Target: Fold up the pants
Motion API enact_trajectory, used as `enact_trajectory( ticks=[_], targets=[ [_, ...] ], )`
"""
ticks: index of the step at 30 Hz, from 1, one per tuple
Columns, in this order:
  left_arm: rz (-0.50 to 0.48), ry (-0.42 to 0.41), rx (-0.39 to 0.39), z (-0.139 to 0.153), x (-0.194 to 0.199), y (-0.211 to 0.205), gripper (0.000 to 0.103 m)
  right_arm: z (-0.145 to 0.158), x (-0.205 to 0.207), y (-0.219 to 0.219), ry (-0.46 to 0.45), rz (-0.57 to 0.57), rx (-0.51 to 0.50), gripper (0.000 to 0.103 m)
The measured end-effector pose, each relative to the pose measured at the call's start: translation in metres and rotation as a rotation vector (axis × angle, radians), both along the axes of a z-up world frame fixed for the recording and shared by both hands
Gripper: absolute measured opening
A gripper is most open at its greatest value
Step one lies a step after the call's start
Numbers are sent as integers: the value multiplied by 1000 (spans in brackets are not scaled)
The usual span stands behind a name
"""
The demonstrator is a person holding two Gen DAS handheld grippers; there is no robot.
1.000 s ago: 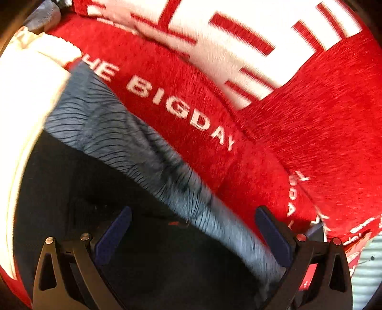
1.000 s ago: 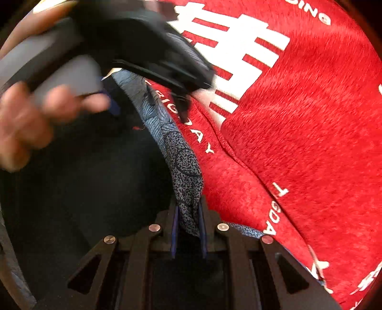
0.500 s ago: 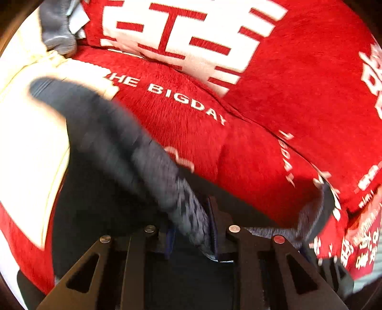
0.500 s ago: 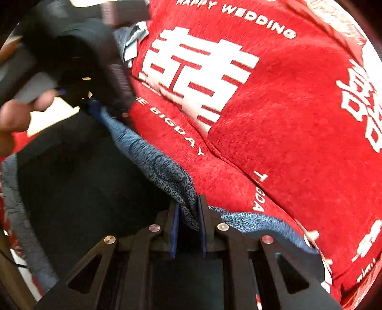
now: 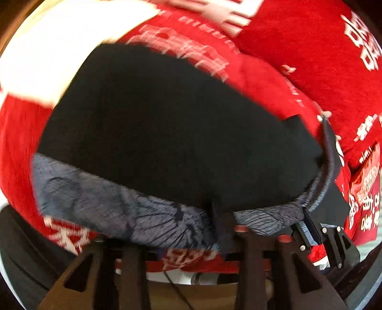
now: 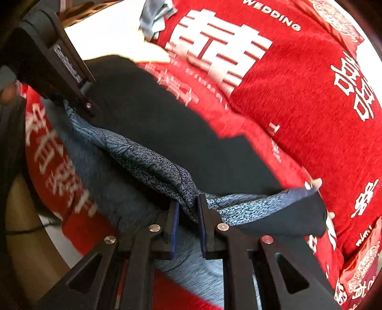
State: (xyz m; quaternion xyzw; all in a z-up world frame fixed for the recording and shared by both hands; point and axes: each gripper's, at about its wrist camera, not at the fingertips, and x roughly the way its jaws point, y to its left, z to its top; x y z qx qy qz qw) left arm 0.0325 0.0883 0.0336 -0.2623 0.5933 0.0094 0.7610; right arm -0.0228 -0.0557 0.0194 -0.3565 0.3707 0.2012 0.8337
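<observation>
Black pants (image 5: 181, 133) spread over a red blanket (image 5: 317, 62) with white lettering, grey patterned lining (image 5: 107, 207) turned up along the near edge. Seen from the right wrist, same pants (image 6: 181, 133) draped across the blanket (image 6: 298, 100), grey lining (image 6: 152, 167) bunched into a ridge running from upper left down to the near centre.

Right claw (image 6: 187, 229) nearly closed, pinching the grey edge of the pants between its two blue-padded fingers (image 6: 173, 229); cloth bulging out above the pads. To the right of the grip, a strip of lining trailing toward a black corner (image 6: 298, 219) of the garment lying on the blanket.

Left claw (image 6: 81, 105) visible in the right view at upper left, gripping the far end of the same grey ridge, tips buried in fabric; a bit of hand (image 6: 7, 90) at the left rim behind it. In the left view, own fingers (image 5: 222, 229) blurred, pressed close together with grey and black cloth gathered between them. Also in the left view, right claw (image 5: 308, 229) at lower right, clamped on the waistband edge.

Pale surface (image 5: 47, 47) beyond the blanket at upper left. Crumpled grey cloth (image 6: 152, 16) at the top of the right view.
</observation>
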Motion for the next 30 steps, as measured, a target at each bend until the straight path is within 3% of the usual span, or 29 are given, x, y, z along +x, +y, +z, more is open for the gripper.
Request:
enact_trajectory(
  ticks=[3, 4, 6, 7, 8, 12, 16, 18, 19, 21, 24, 26, 29, 30],
  targets=[
    [8, -25, -36, 1, -10, 8, 40, -11, -9, 3, -38, 1, -65, 18],
    [20, -15, -41, 2, -11, 10, 49, -12, -11, 5, -48, -1, -86, 21],
    [42, 2, -3, 6, -19, 17, 66, -11, -18, 7, -34, 12, -103, 51],
    [53, -3, 21, 10, -26, 20, 74, -8, -23, 7, -21, 31, -88, 56],
    [65, -22, 41, 17, -33, 24, 74, -3, -26, 5, -23, 42, -72, 61],
    [94, -85, 119, 40, -48, 33, 74, 27, -23, -10, 16, -6, 87, 69],
    [108, -165, 155, 61, -31, 35, 75, 46, 19, -17, 59, -115, 196, 72],
    [99, -187, 162, 65, -11, 28, 88, 46, 39, -14, 83, -138, 223, 79],
    [94, -193, 180, 65, 0, 23, 90, 40, 51, -9, 117, -165, 220, 79],
    [54, -178, 204, 58, 18, 11, 90, 26, 68, -4, 167, -214, 181, 79],
    [-21, -87, 252, 31, 34, -7, 90, 0, 66, -9, 248, -283, 140, 79],
    [-81, -35, 363, 10, 29, -18, 90, 3, 50, -25, 232, -278, 203, 80],
    [-191, -76, 503, 5, 7, -38, 93, 6, 35, -44, 279, -291, 232, 80],
    [-207, -67, 511, 4, 2, -42, 98, 11, 31, -54, 290, -303, 256, 80]
  ],
)
